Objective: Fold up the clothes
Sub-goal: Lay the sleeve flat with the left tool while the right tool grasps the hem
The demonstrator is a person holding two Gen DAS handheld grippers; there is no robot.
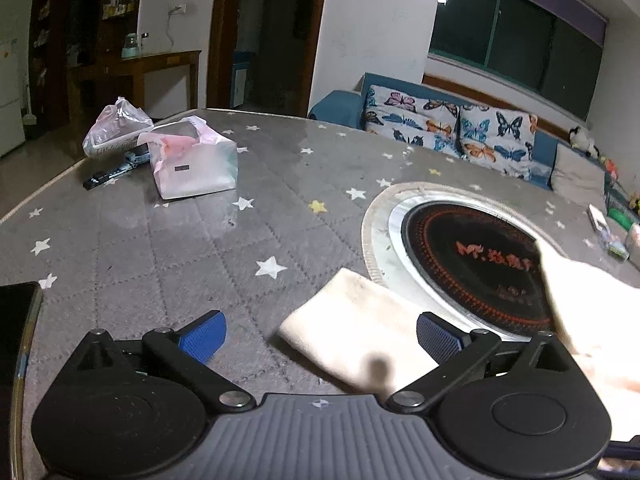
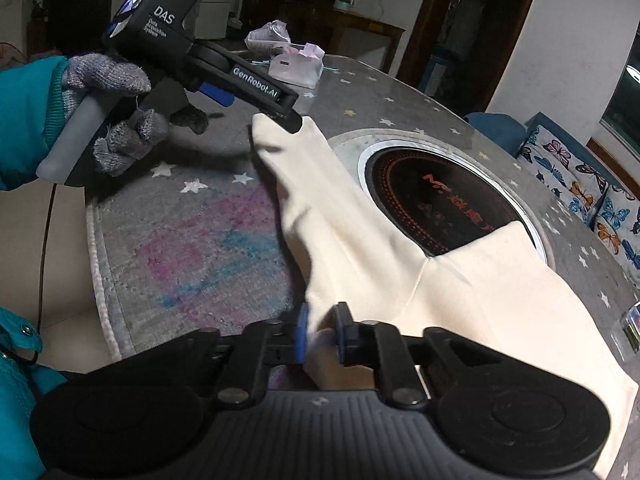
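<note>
A cream garment (image 2: 460, 292) lies on the grey star-patterned table cover (image 1: 200, 248), with part of it over the round black hob. One sleeve (image 1: 360, 332) stretches out to the left. My left gripper (image 1: 320, 336) stands wide open over that sleeve's end, and its blue pads (image 1: 202, 336) touch no cloth. In the right wrist view a gloved hand holds the left gripper (image 2: 256, 108), whose far finger reaches the sleeve tip (image 2: 280, 136). My right gripper (image 2: 320, 332) is shut on a raised fold of the garment at its near edge.
The black hob (image 1: 472, 264) is set in a metal ring in the table. A white box in a plastic bag (image 1: 192, 164) and another bag (image 1: 116, 128) stand at the far left. A dark phone (image 1: 16, 320) lies at the left edge. A sofa with butterfly cushions (image 1: 452, 124) stands behind.
</note>
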